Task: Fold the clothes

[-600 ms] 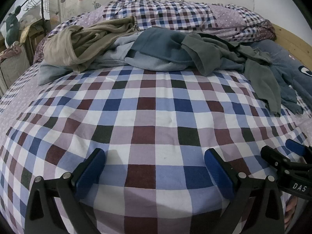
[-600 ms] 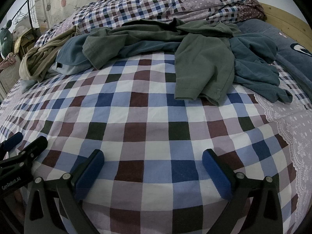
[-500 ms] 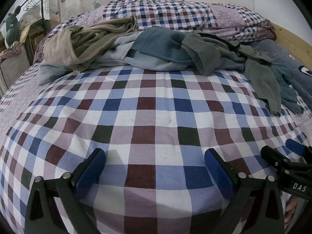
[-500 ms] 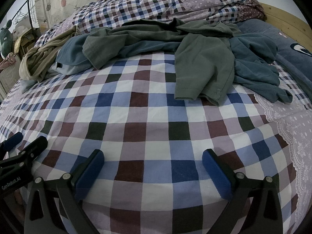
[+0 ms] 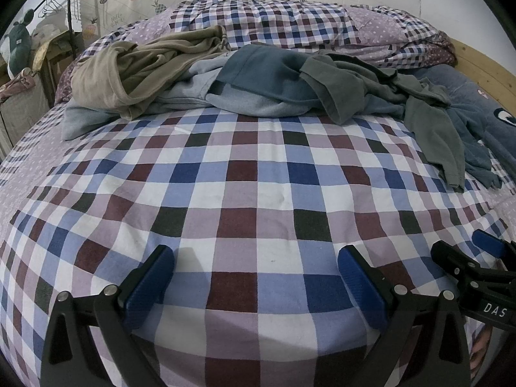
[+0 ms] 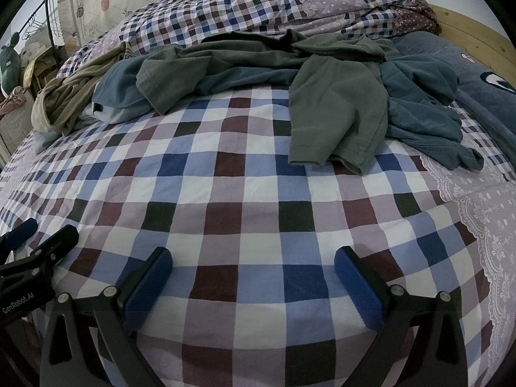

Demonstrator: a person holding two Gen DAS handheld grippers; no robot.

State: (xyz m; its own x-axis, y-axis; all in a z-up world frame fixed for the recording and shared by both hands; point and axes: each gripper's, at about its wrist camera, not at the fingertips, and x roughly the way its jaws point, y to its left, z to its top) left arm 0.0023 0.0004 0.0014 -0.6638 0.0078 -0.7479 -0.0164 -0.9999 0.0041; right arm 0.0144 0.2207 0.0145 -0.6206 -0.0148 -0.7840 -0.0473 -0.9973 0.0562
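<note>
A pile of clothes is lying across the far half of the bed, well apart from both grippers. A grey-green top is resting on the pile, with one part hanging down toward the near side. A blue top is tucked just beside it on the right, and a tan garment is bunched up at the left end.

The clothes are judged to be soft, light and floppy. They are likely to sag and slide when lifted. The grey-green top is best taken by its near hem, at two corners, so it is kept flat.

The left gripper is being held wide open over the checked sheet, with nothing between its blue pads. The right gripper is being held open the same way, and nothing is being gripped.

Nothing is seen to be changed from a moment ago. The same spots over the near edge of the bed are still being kept by both grippers, and the pile is not being touched yet.
</note>
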